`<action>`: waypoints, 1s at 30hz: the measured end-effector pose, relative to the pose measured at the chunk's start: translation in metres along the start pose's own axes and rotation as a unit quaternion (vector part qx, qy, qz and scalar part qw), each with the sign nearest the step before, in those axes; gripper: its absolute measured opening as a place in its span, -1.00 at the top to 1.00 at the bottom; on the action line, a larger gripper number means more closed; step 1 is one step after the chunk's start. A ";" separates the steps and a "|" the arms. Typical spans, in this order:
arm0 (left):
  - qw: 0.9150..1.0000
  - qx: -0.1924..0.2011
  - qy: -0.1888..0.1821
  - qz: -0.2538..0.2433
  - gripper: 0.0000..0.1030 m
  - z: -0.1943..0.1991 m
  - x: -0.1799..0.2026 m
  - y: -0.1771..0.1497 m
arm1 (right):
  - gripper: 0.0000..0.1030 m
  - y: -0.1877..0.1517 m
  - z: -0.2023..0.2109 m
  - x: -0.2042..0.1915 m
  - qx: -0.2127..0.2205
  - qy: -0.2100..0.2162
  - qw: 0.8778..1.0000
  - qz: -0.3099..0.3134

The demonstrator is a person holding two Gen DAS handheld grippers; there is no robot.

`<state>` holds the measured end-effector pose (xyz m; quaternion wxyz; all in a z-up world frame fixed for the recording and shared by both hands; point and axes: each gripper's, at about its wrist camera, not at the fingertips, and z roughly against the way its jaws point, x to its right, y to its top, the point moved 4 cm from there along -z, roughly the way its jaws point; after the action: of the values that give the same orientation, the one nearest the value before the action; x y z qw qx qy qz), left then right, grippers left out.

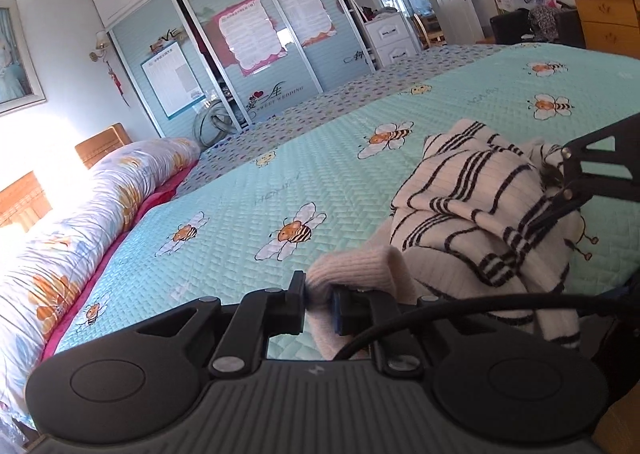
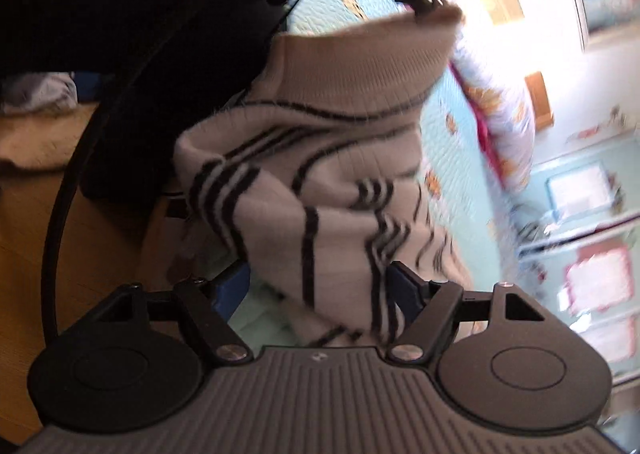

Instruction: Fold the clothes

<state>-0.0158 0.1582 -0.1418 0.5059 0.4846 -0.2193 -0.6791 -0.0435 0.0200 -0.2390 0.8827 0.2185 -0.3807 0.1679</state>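
We see a cream sweater point(image 1: 472, 210) with black stripes bunched on the bed point(image 1: 280, 174), on its teal bee-print cover, at about three o'clock in the left wrist view. Our left gripper point(image 1: 320, 304) is nearly closed, its fingers pinching the plain ribbed hem of the sweater at six o'clock. In the right wrist view, blurred, our right gripper point(image 2: 316, 290) stands wide, the striped knit hanging between its fingers point(image 2: 404, 288); we cannot tell whether the pads press on it. A rolled flowered quilt point(image 1: 80, 222) lies along the bed's edge at nine o'clock, with a wardrobe point(image 1: 224, 38) at twelve.
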 end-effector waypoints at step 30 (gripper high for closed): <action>0.998 0.002 -0.036 0.041 0.60 -0.008 -0.013 0.005 | 0.67 -0.029 0.070 0.195 0.113 -0.086 0.852 -0.505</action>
<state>-0.0062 0.1698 -0.1360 0.5241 0.4513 -0.2588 -0.6742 0.0553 -0.0159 -0.0582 0.7791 0.4919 -0.2711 -0.2783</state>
